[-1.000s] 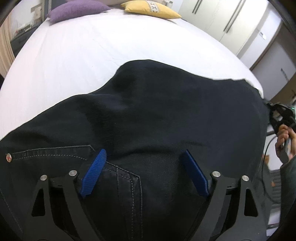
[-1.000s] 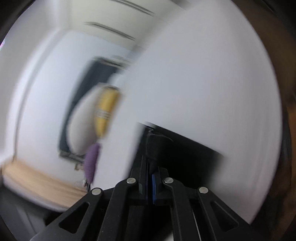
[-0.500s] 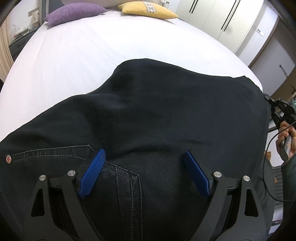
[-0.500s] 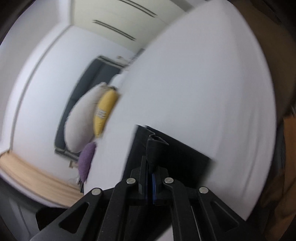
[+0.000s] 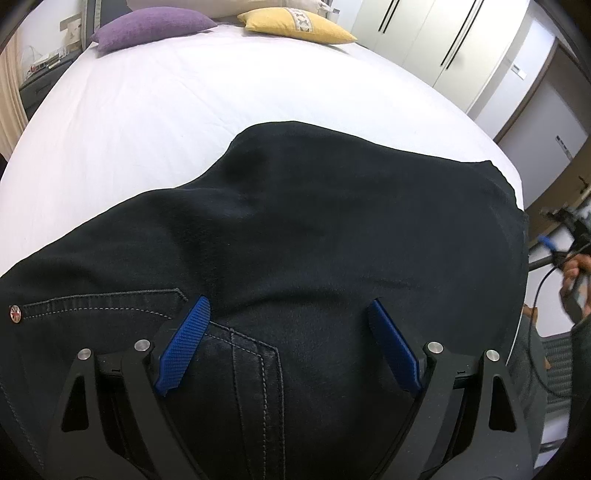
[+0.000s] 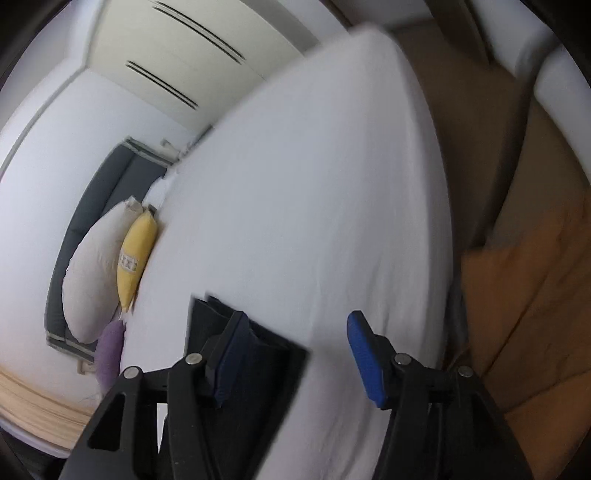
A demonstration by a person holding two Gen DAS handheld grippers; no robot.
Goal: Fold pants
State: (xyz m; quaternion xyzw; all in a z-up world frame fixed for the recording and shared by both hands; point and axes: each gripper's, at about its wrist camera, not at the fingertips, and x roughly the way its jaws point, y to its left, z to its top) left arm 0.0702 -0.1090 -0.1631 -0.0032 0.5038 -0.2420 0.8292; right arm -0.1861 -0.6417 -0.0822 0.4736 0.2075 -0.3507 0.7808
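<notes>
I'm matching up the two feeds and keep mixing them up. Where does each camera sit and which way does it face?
Left wrist: on the left gripper, jaws open, looking down over the black pants up the bed; a hand at the right edge.
Right wrist: on the right gripper, jaws just opened, tilted view over the pants' end.
Shared: pants, bed, yellow pillow and purple pillow.

Bright, even light; blurred right view

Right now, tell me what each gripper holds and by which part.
Nothing is held. The right gripper has just been opening, with the pants hem beside its left pad; the left gripper hovers open over the pants.
</notes>
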